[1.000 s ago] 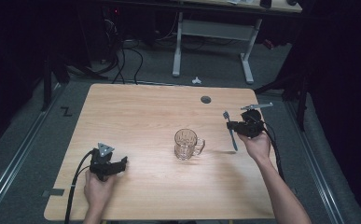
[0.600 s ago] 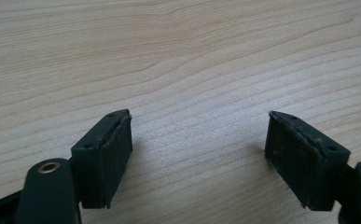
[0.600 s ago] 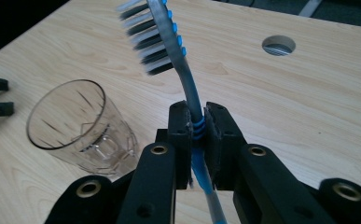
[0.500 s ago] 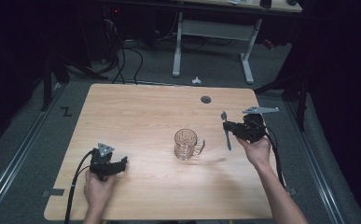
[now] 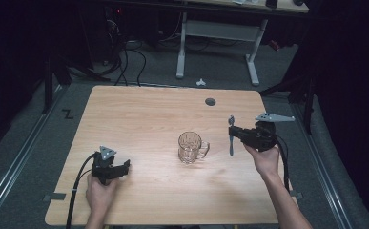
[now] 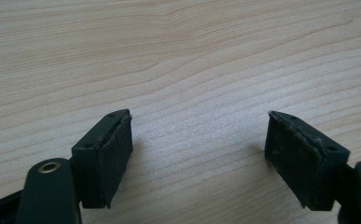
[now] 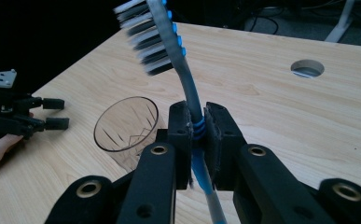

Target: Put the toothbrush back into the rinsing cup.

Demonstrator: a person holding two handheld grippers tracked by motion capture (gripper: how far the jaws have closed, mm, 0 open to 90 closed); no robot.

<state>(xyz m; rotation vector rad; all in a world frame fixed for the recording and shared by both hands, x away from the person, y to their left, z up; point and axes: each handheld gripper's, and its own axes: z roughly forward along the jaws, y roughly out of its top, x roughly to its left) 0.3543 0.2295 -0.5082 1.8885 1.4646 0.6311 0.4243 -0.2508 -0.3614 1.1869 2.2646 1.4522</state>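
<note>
The right gripper (image 5: 233, 135) is clamped on the toothbrush (image 5: 230, 137) at mid-handle, bristles up, just right of the glass mug (image 5: 190, 147); the left gripper (image 5: 126, 167) rests spread apart.

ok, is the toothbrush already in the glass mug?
No: the toothbrush is clamped in the right gripper, off to one side of the empty glass mug.

Glowing brightly under overhead light on the wooden table (image 5: 144, 119), falling away into near-black surroundings in the high view. Casting soft, short shadows beneath the glass mug (image 5: 191, 148). Blurring slightly at the bristles of the toothbrush (image 7: 157, 37) in the right gripper view. Showing crisp wood grain, evenly lit, in the left gripper view.
</note>
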